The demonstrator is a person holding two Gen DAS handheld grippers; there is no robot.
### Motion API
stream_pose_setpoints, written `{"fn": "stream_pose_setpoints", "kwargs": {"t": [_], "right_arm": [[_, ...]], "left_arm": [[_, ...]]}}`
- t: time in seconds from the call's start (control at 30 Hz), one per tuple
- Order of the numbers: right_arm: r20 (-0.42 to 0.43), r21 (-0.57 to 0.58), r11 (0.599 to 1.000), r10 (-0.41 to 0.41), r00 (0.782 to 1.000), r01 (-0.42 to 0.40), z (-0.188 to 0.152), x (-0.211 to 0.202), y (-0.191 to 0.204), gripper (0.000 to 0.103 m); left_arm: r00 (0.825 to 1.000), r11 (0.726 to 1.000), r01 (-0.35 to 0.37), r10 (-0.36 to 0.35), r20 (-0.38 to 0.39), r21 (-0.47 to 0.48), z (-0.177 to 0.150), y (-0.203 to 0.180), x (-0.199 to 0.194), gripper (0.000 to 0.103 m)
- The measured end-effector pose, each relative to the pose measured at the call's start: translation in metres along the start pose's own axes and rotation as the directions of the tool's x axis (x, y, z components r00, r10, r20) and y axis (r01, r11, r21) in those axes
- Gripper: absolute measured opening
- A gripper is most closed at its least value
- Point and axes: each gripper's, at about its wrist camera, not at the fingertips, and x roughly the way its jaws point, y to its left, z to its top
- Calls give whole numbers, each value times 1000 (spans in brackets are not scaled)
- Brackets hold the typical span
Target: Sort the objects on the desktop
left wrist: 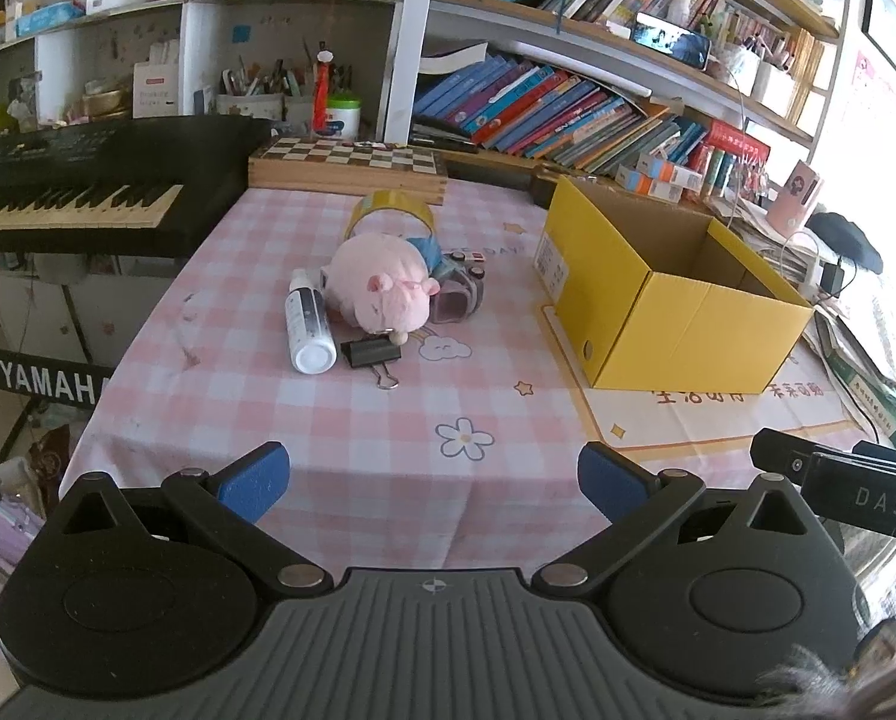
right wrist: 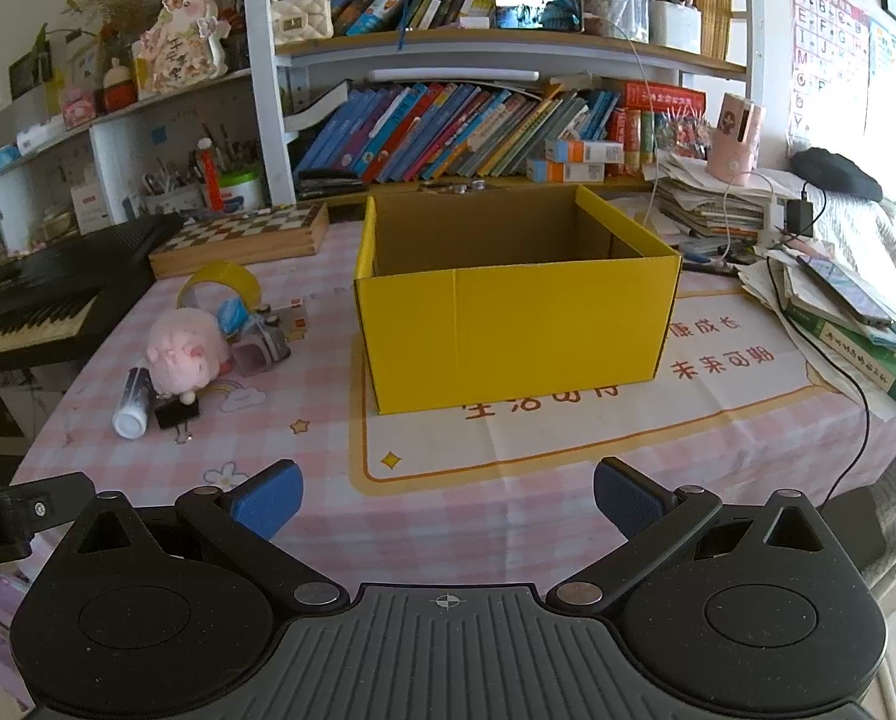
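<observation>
The plush toy (left wrist: 382, 291), bottle (left wrist: 309, 324) and clip (left wrist: 371, 354) lie clustered left of the open yellow box (left wrist: 676, 306), which we judge is their destination; our left gripper (left wrist: 433, 480) and right gripper (right wrist: 448, 495) hover spread apart, empty.

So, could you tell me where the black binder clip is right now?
In the left wrist view the black binder clip lies on the checked tablecloth, just in front of the pink plush toy and beside the white bottle.
</observation>
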Motion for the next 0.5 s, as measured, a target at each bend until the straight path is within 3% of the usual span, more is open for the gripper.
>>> {"fn": "stream_pose_setpoints", "kwargs": {"t": [0.5], "right_arm": [[-7, -15, 1000, 5, 1000, -5, 2, 2, 5, 103]], "left_arm": [[1000, 1000, 8, -8, -1, -13, 2, 3, 0, 103]]}}
